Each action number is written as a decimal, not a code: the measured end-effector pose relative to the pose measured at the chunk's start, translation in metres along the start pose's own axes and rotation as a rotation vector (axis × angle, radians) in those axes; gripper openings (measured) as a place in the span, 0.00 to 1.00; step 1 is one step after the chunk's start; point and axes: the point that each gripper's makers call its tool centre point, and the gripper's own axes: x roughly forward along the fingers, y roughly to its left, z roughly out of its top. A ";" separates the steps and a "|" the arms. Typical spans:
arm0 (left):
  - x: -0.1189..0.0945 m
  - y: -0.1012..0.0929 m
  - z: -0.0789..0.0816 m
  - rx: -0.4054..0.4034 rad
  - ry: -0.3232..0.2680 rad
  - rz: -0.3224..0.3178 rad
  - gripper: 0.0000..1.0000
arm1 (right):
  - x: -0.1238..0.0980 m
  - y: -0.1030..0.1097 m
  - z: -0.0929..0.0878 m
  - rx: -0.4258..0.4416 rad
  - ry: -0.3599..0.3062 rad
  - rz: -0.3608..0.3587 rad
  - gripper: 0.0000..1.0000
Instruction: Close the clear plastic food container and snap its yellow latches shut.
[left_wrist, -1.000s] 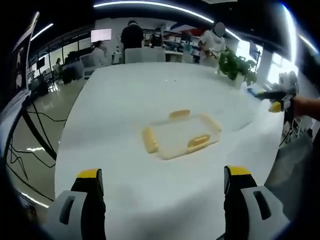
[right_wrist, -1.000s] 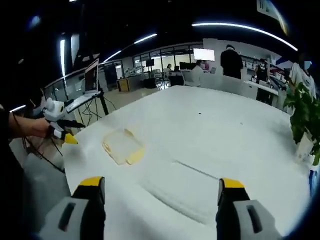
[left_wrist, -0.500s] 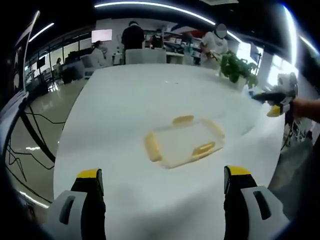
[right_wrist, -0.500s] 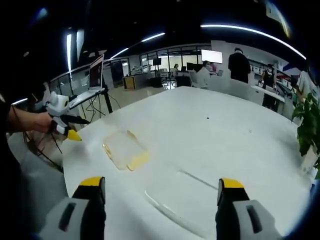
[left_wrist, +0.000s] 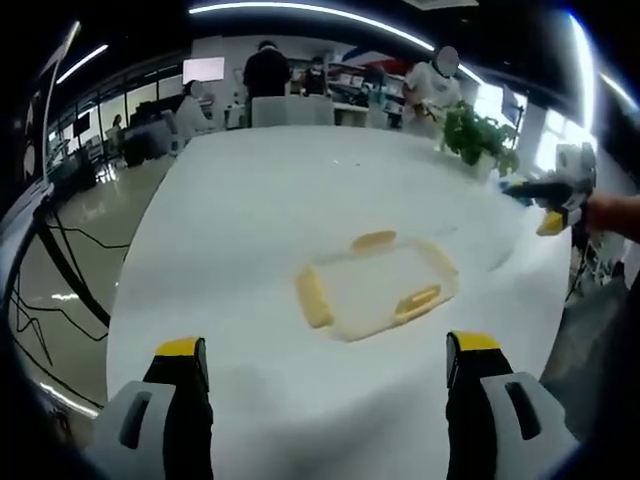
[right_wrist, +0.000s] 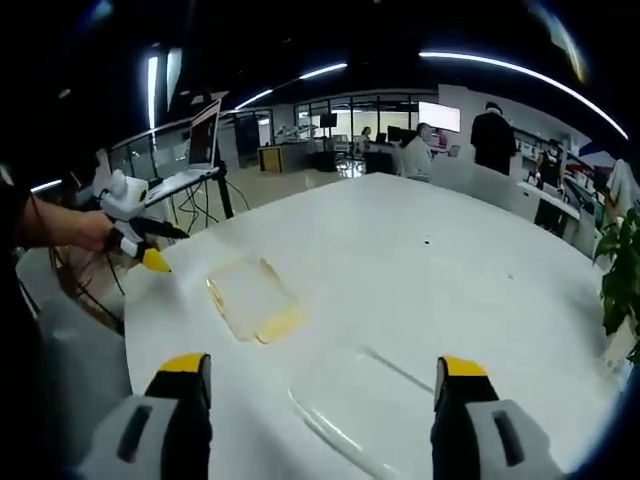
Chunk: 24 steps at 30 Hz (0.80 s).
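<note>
In the left gripper view, our left hand-held gripper hovers wide open and empty; the container, yellow latches splayed, lies ahead on the white desk. We should likely approach level.

In the right gripper view, our right hand-held gripper is equally open and empty above a clear lid; the container sits beyond. Behind stretches an office with people and a plant.

white table — ceiling light strips | potted plant | desks
</note>
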 end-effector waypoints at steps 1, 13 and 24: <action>0.001 0.001 -0.001 0.001 0.002 0.000 0.98 | 0.001 0.000 0.001 -0.002 0.000 0.003 0.94; 0.003 0.006 -0.001 0.036 0.002 -0.009 0.96 | 0.010 0.002 0.012 -0.070 0.000 0.040 0.94; 0.006 0.015 -0.007 0.071 0.036 -0.023 0.97 | 0.022 0.008 0.012 -0.166 0.029 0.097 0.93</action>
